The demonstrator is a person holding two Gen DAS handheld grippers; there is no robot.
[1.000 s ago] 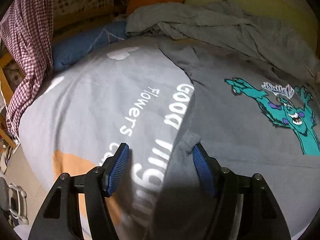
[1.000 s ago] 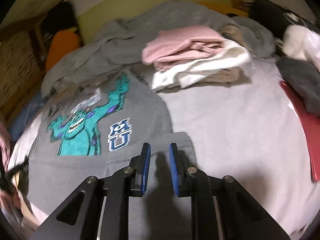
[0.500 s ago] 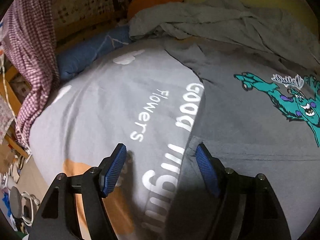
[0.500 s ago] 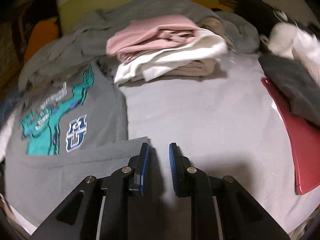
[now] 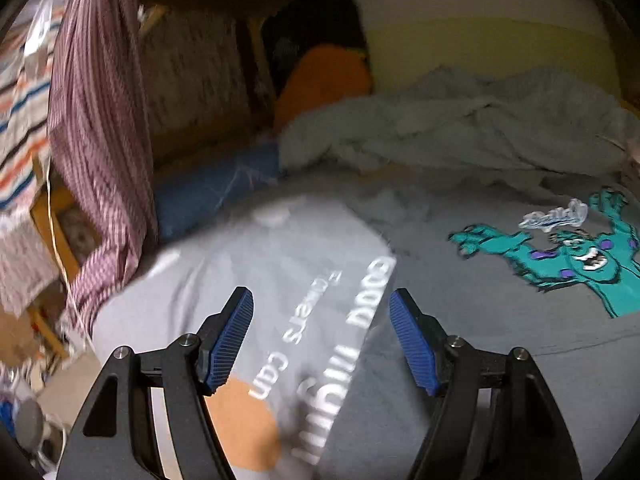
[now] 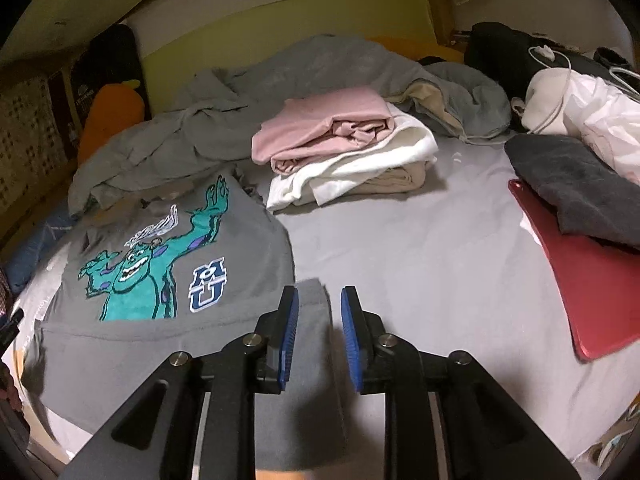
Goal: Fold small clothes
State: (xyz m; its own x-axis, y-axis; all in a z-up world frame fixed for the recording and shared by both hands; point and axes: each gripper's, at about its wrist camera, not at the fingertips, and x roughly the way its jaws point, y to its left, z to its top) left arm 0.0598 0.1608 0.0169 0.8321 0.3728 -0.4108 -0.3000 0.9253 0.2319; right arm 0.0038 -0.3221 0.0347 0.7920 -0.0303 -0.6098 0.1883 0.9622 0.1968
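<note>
Left wrist view: grey monster-print T-shirt [image 5: 500,300] lies flat on the bed [image 5: 280,264]; left gripper [image 5: 322,334] fingers spread wide, holding nothing.
Right wrist view: the shirt's folded-up hem lies below the right gripper [image 6: 318,330], whose fingers are opening, empty; folded stack [image 6: 348,152] well beyond.

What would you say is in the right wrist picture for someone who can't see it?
A grey T-shirt with a teal monster lies flat on a bed, under the opening, empty right gripper. Behind it sits a stack of folded clothes.
</note>
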